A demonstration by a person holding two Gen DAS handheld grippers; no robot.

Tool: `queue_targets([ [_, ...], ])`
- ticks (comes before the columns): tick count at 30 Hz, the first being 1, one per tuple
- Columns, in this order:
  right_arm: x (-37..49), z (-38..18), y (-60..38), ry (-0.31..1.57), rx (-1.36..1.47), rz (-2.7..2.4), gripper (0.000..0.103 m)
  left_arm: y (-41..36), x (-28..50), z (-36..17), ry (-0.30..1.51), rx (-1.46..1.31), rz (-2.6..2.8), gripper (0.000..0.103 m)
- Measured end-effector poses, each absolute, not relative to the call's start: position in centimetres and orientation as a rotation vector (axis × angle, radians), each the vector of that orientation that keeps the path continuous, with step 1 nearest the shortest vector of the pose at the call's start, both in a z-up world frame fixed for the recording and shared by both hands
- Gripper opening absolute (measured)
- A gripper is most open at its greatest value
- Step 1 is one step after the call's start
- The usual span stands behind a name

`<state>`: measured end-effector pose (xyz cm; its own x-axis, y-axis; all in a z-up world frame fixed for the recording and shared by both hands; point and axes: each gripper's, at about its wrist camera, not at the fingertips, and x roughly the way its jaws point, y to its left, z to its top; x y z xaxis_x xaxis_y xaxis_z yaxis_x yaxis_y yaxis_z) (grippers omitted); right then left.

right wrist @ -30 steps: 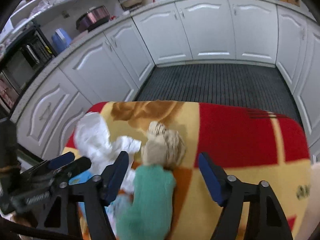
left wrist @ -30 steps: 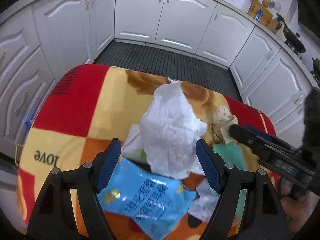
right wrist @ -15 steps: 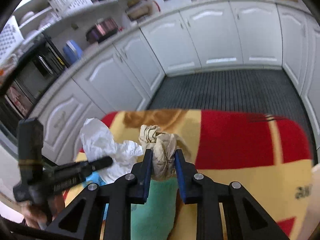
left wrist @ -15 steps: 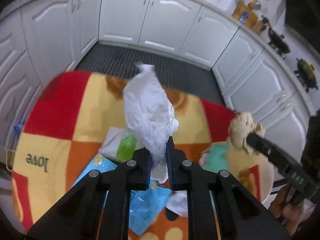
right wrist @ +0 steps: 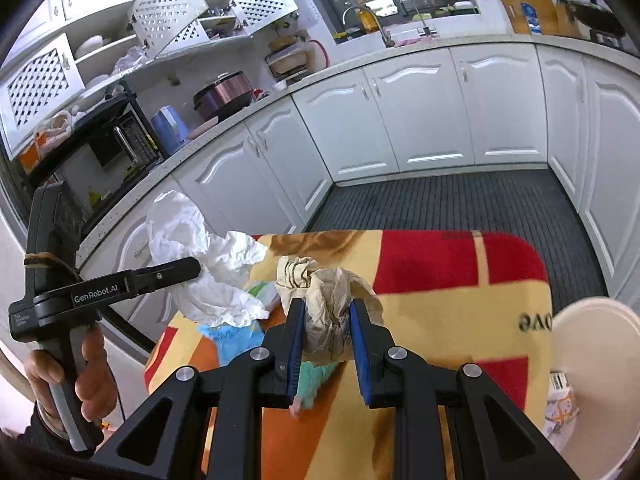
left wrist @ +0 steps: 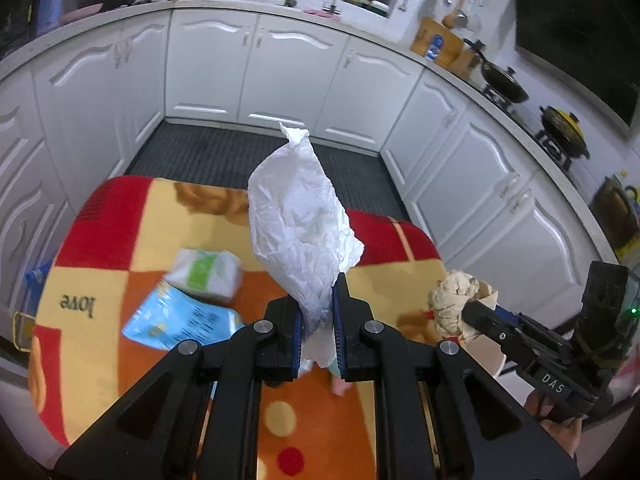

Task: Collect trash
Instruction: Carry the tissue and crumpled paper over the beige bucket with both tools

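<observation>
My left gripper [left wrist: 317, 312] is shut on a crumpled white paper [left wrist: 300, 220], which stands up above the blanket-covered table [left wrist: 132, 236]. The same white paper [right wrist: 208, 264] shows at the left of the right wrist view, pinched by the left gripper [right wrist: 188, 270]. A brownish crumpled paper wad [right wrist: 328, 308] is clamped in my right gripper [right wrist: 325, 332], lifted off the table. In the left wrist view that wad [left wrist: 456, 300] sits at the tip of the right gripper [left wrist: 470, 312]. A blue snack wrapper [left wrist: 180, 320] and a white-green tissue pack [left wrist: 206, 274] lie on the blanket.
A teal object [right wrist: 316, 376] lies under the right gripper. A white bin [right wrist: 592, 376] stands at the table's right edge. White kitchen cabinets [left wrist: 256, 68] surround a dark floor mat [left wrist: 224, 156]. A hand [right wrist: 80, 380] holds the left gripper's handle.
Both grippers closed, the left on the white paper and the right on the brown wad, and both lifted their trash up from the blanket.
</observation>
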<state>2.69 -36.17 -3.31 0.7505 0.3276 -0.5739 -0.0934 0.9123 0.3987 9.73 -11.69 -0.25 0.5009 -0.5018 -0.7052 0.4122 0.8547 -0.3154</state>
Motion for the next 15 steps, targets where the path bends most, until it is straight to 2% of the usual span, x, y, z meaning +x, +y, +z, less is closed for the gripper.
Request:
queue_targets([
  [15,-4.9,-4.6,-42.2,0.675,0.414,0.072,0.021,-21.4,5.3,-2.0,0.913,0.006,-0.681,0.011],
])
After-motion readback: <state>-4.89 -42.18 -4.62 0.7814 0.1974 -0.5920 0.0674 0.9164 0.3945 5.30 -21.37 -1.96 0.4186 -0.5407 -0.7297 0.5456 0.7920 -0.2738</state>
